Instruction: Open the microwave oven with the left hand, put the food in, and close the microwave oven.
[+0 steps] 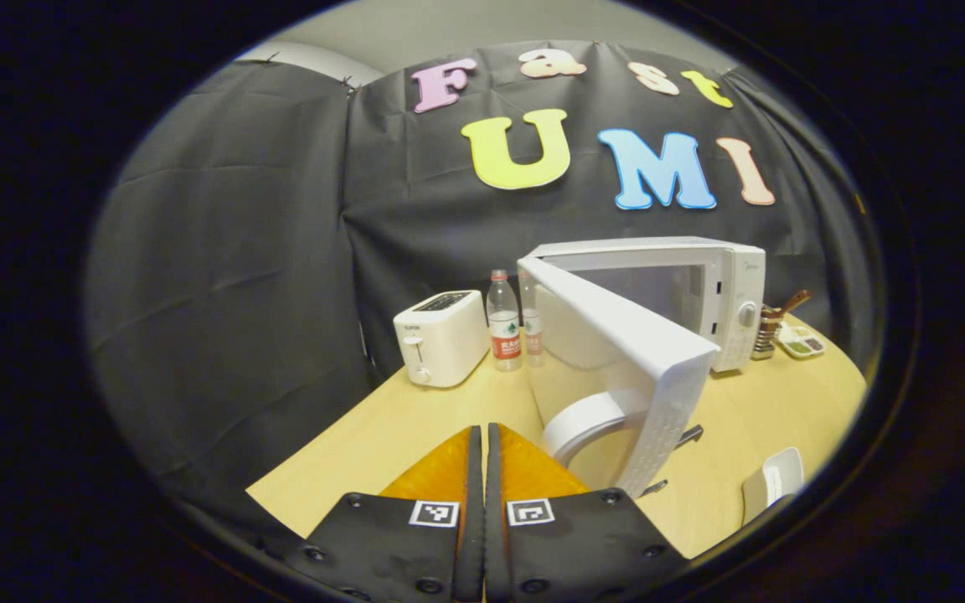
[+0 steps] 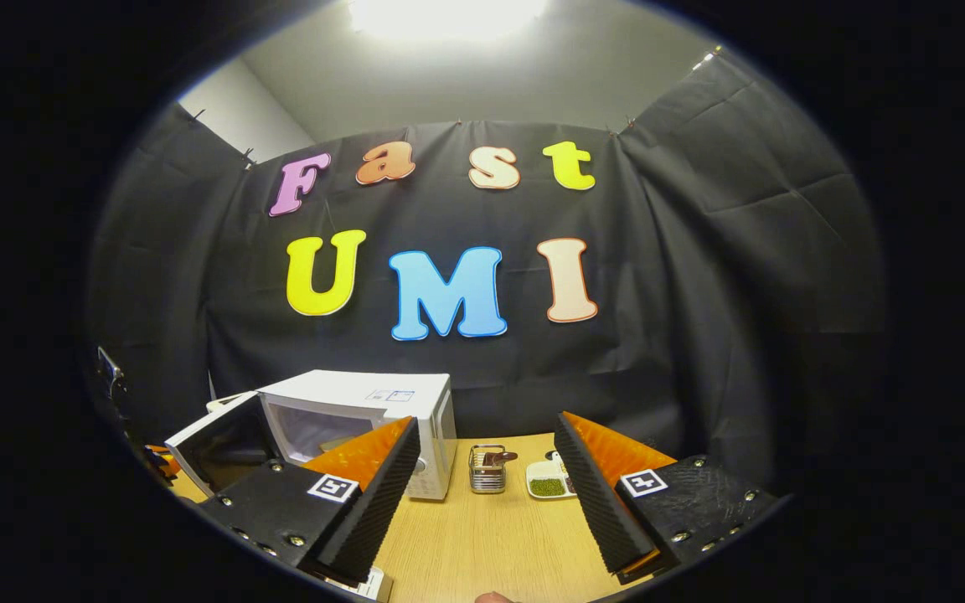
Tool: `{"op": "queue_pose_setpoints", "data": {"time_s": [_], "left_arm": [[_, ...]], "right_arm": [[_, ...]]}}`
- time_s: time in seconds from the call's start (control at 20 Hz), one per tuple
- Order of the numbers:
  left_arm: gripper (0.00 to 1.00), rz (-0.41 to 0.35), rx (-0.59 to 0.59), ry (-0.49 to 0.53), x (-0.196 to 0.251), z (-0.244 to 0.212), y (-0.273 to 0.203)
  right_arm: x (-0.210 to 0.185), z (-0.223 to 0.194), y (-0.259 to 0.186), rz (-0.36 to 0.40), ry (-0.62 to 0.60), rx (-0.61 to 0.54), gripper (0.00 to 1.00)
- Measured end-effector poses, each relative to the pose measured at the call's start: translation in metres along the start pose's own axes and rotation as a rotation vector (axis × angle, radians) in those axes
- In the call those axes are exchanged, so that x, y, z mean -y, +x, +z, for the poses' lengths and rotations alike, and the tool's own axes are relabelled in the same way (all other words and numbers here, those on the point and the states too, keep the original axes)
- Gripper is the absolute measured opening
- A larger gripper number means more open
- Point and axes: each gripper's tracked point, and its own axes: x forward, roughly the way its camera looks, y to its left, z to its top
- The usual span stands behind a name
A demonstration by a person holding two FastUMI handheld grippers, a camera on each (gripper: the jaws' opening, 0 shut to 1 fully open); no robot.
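Note:
The white microwave (image 1: 700,276) stands at the back of the wooden table (image 1: 415,419) with its door (image 1: 616,352) swung wide open toward me. My left gripper (image 1: 482,435) is shut with nothing between its fingers, just left of the door's free edge and apart from it. A white round dish (image 1: 591,414) shows low behind the door. A white dish (image 1: 771,481) sits at the table's near right. In the right gripper view the microwave (image 2: 382,406) and its open door (image 2: 214,444) lie to the left. My right gripper (image 2: 482,477) is open and empty above the table.
A white toaster (image 1: 441,335) and a water bottle (image 1: 503,322) stand left of the microwave. Right of it are a metal holder (image 2: 488,469) and a small white tray with green food (image 2: 548,484). A fingertip (image 2: 495,597) shows at the bottom edge.

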Motion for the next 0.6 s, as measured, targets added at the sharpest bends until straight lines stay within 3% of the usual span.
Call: {"op": "queue_pose_setpoints", "data": {"time_s": [0.6], "left_arm": [[0.07, -0.172, -0.013, 0.047, 0.096, 0.021, 0.036]], "right_arm": [[-0.001, 0.008, 0.012, 0.008, 0.013, 0.006, 0.98]]}}
